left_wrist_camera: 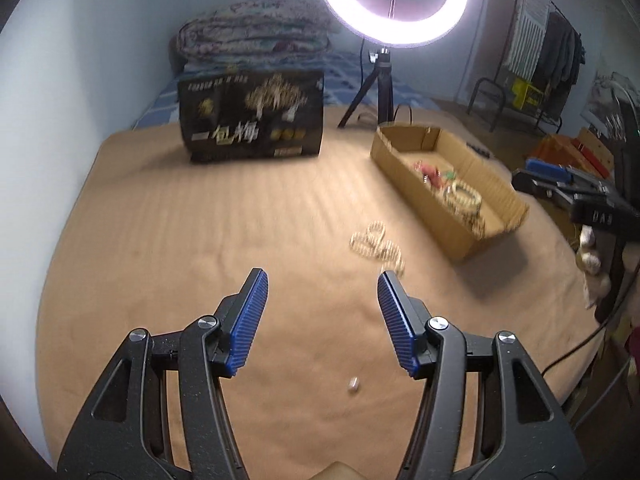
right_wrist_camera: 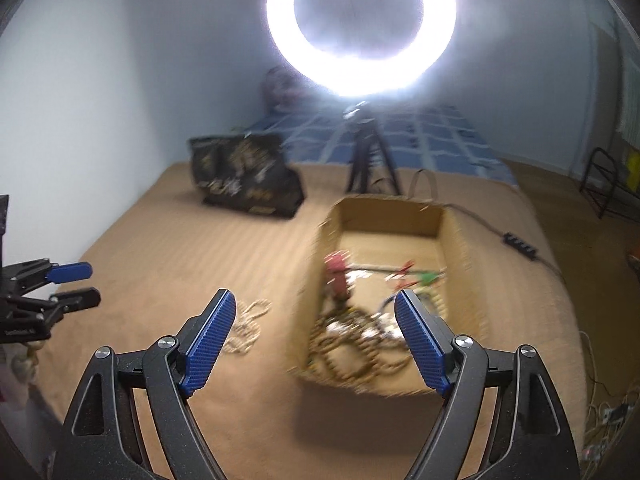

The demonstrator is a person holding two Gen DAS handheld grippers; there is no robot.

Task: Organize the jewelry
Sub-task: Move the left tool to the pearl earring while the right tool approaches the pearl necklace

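An open cardboard box (left_wrist_camera: 412,196) (right_wrist_camera: 310,300) lies on the tan bedcover and holds a tangle of bead necklaces and red and green pieces (left_wrist_camera: 460,196) (right_wrist_camera: 360,328). A pale bead necklace (left_wrist_camera: 376,244) (right_wrist_camera: 246,328) lies loose on the cover just left of the box. One small silver bead (left_wrist_camera: 354,384) lies apart from it, nearer to me. My left gripper (left_wrist_camera: 322,276) (right_wrist_camera: 92,282) is open and empty above the cover, short of the loose necklace. My right gripper (right_wrist_camera: 314,294) (left_wrist_camera: 520,172) is open and empty, over the box's near end.
A black printed carton (left_wrist_camera: 252,116) (right_wrist_camera: 248,176) stands upright at the back. A lit ring light (left_wrist_camera: 392,0) on a tripod (left_wrist_camera: 376,84) stands behind the box. A power strip (right_wrist_camera: 520,244) and cable lie right of the box. A folded quilt (left_wrist_camera: 252,28) lies by the wall.
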